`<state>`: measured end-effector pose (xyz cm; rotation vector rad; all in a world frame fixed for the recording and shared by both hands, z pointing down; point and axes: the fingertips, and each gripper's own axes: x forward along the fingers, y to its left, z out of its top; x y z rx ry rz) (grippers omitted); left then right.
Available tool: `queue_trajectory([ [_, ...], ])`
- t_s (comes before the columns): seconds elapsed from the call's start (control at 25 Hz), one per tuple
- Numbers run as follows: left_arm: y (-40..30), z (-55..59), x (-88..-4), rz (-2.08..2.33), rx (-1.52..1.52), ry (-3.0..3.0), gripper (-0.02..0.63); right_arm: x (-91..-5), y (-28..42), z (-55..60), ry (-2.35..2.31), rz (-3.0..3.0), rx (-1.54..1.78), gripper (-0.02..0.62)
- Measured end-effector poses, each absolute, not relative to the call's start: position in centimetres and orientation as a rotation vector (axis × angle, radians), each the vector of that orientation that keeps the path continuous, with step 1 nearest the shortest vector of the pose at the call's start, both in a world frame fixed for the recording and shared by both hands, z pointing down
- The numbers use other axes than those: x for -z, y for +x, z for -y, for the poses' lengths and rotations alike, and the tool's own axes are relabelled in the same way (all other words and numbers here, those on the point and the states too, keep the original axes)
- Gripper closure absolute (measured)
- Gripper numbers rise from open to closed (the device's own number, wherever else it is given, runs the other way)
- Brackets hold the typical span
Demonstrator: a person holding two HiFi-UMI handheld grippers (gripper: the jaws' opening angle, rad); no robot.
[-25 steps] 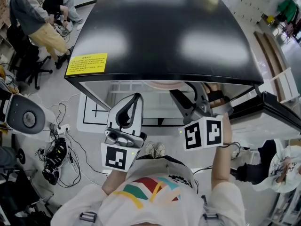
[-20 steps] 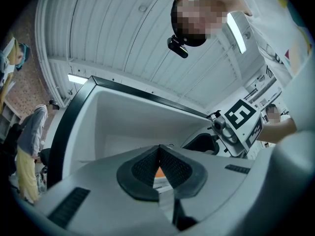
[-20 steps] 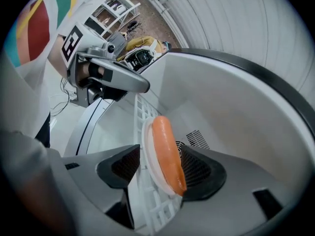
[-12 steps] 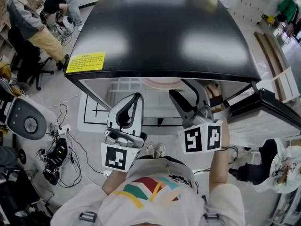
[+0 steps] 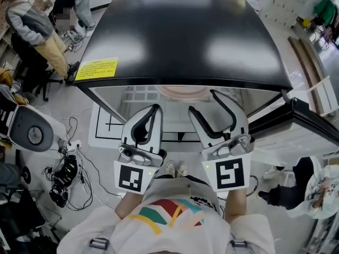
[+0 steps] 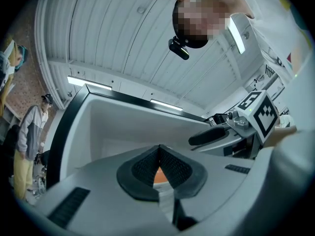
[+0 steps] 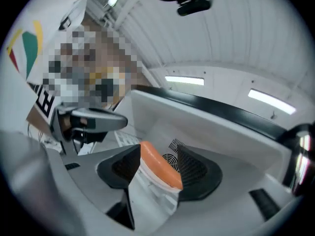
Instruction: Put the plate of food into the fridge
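Note:
The plate (image 5: 180, 92) shows as a pale pink-orange arc on a white shelf inside the open fridge (image 5: 185, 36), just under the black top's front edge. My right gripper (image 5: 212, 103) stands open right in front of it. In the right gripper view the plate's orange rim (image 7: 162, 167) appears between the spread pads without either pad pressing on it. My left gripper (image 5: 154, 110) hangs beside it to the left, shut and empty. In the left gripper view its fingertips (image 6: 159, 150) meet. Any food on the plate is hidden.
The fridge door (image 5: 304, 126) swings open at the right. A yellow label (image 5: 97, 70) sits on the black top's left corner. Two people (image 5: 37, 23) stand at the far left. Cables (image 5: 63, 176) and a round grey device (image 5: 26, 131) lie on the floor at left.
My right gripper has drawn back a little from the plate and straightened, its jaws now wider. The plate stays on the fridge shelf. The left gripper has not moved.

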<state>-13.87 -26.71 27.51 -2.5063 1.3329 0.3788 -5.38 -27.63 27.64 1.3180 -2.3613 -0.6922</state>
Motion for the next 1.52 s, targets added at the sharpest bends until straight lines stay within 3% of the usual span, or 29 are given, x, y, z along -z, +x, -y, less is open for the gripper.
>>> queue_trajectory([
  [0.12, -13.8, 26.5, -27.4, -1.332, -0.376, -2.504, 0.601, -26.2, -4.8, 26.4, 1.468, 2.582, 0.515, 0.36],
  [0.32, -13.5, 26.4, -27.3, -1.33, -0.376, -2.504, 0.601, -24.6, -3.4, 24.9, 1.591, 2.785, 0.419, 0.492],
  [0.4, -13.3, 26.4, -27.3, -1.328, -0.374, -2.506, 0.601, -24.7, -2.8, 24.8, 1.631, 2.823, 0.368, 0.594],
  [1.16, -13.4, 26.4, -27.9, -1.347, -0.329, -2.499, 0.601, -30.1, -1.7, 24.8, 1.694, 2.776, 0.149, 0.595],
  [1.52, -13.5, 26.9, -28.0, -1.351, -0.332, -2.505, 0.601, -30.5, -1.4, 25.3, 1.713, 2.692, 0.207, 0.595],
])
